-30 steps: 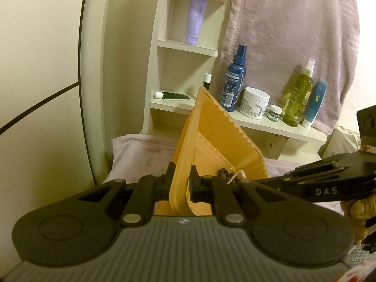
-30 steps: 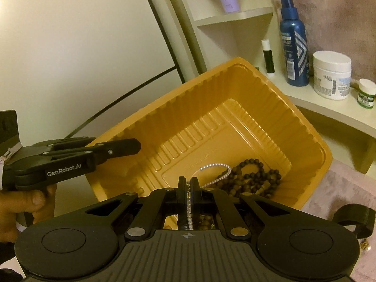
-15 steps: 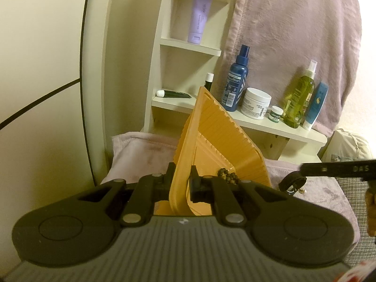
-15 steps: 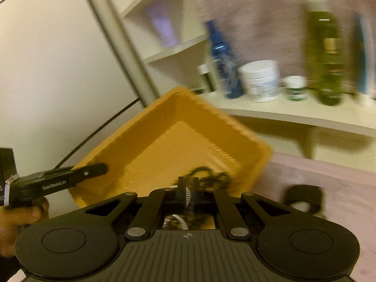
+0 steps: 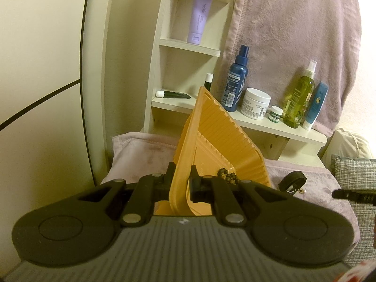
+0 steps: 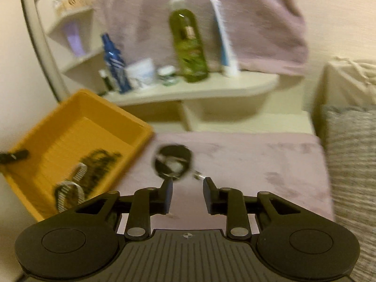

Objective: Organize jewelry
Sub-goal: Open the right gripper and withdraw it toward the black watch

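Right wrist: right gripper (image 6: 187,196) has let go the chain, jaws just opening.

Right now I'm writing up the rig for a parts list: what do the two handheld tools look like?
Both look alike. The left tool and the right tool are matte black plastic, each with two flat rectangular fingers on linked arms pinned by silver rivets. Behind sit two rounded lobes with circular recesses and a grey ribbed centre panel bearing a small white mark. No cables or sleeves show.

One yellow tray (image 5: 225,141), two necklaces (image 6: 94,169), one black bracelet (image 5: 292,179), five bottles (image 5: 236,80).
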Available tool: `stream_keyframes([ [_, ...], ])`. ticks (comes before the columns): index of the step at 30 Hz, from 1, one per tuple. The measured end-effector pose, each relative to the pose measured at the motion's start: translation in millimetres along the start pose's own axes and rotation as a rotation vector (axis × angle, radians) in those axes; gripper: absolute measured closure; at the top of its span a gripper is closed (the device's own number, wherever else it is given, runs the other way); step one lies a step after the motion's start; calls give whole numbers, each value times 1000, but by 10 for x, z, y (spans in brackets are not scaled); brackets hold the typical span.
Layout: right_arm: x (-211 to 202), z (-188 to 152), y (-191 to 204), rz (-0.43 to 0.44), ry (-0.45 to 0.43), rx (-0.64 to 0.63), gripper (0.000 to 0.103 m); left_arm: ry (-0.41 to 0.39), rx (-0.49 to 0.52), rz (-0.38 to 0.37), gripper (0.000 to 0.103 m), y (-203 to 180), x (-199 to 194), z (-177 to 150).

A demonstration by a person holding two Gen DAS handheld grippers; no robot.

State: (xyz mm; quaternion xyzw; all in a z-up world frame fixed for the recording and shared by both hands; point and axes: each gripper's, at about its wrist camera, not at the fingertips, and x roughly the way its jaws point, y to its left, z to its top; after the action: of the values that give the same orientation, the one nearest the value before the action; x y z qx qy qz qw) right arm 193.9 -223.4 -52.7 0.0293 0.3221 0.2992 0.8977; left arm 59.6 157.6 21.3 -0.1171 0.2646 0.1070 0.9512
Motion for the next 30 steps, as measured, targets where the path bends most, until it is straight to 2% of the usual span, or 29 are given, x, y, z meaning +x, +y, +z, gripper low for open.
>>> stream_keyframes([
  [4, 38, -179, -79, -31, 22, -10, 74, -1, 6, 1, 94, -15, -3, 6],
  [10, 151, -341, 94, -24, 34, -78, 74, -1, 8, 2, 94, -22, -8, 7],
  [15, 314, -388, 347, -48, 49, -236, 74, 2, 14, 0, 94, -27, -15, 7],
  [23, 500, -418, 560, -34, 78, -472, 74, 2, 13, 0, 94, -29, -16, 9],
  [30, 579, -422, 559, -24, 100, -512, 87, 2, 12, 1, 94, -30, -16, 9],
])
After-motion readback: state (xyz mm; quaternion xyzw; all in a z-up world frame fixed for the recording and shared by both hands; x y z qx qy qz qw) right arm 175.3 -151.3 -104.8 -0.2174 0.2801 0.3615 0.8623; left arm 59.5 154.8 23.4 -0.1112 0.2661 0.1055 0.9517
